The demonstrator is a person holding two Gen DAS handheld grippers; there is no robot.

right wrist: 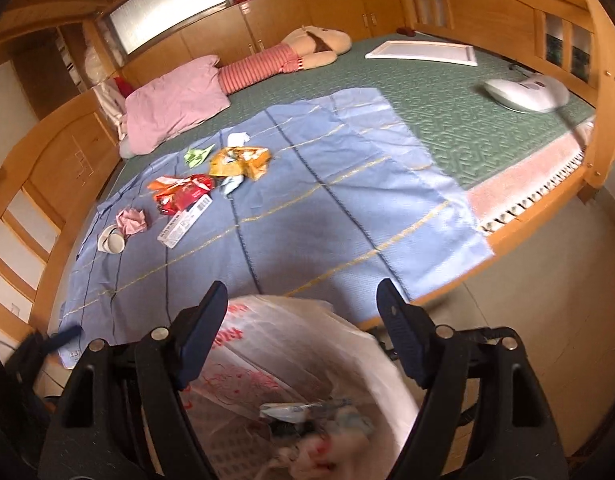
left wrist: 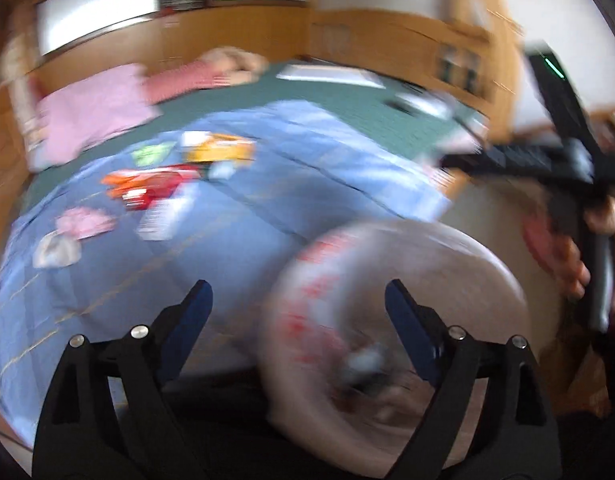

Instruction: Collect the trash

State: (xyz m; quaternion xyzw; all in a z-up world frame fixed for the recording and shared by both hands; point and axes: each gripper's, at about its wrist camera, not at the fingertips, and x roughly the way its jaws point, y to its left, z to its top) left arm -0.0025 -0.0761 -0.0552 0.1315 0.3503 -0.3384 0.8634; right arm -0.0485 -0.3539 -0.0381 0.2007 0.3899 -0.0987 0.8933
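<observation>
Our right gripper point(right wrist: 299, 304) stood spread and empty above the trash bag point(right wrist: 299, 368); its red print was unreadable. Only this sharp view resolved wrappers point(right wrist: 183, 192) far ahead-left. Our left gripper point(left wrist: 297, 300), blurred view, gaped likewise

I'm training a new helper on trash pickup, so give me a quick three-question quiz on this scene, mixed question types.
1. True or false: the right gripper is clamped on a wrapper.
2. Which lies nearest the pink pillow? A) crumpled green paper B) squashed white paper cup C) long white barcode box
3. Fill in: the white plastic trash bag with red print already holds ____.

Key: 1 false, its jaws are open and empty; 2 A; 3 some trash.
</observation>
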